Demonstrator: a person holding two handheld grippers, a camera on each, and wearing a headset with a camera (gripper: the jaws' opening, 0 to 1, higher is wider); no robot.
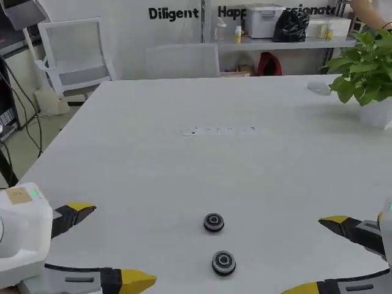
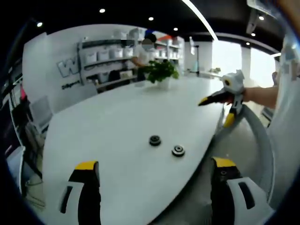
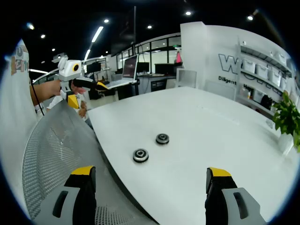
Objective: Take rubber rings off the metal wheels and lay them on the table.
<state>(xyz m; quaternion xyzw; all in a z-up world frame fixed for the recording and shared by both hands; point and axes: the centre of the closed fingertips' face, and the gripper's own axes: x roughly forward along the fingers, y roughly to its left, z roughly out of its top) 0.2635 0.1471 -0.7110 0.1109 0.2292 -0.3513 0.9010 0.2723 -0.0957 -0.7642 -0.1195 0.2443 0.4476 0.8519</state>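
The left gripper (image 1: 109, 245) and the right gripper (image 1: 316, 253) are hovering low over the near edge of the white table (image 1: 184, 171). Each is holding its yellow-tipped jaws wide apart, and neither is gripping anything.

The near wheel (image 1: 223, 262) is lying between the two grippers, ahead of both sets of jaws and well apart from them. In the left gripper view it is sitting ahead and a little toward the right jaw. In the right gripper view it is sitting ahead and toward the left jaw. The far wheel (image 1: 213, 222) is resting just beyond it, the two wheels close but not touching.

Both wheels are lying flat, hub bores facing up, so each axle axis is standing upright. Being round, neither is offering a long axis across the table. The dark rubber ring (image 1: 214, 264) appears to be sitting on the near wheel's rim, with the step not yet started.

To do it well, one gripper is probably best pinning the metal hub from above. The other would be coming in low from the side, nipping only the rubber edge and peeling it up and outward. A wide grab risks sliding the wheel.

A potted plant (image 1: 365, 64) is standing far beyond the right jaws.
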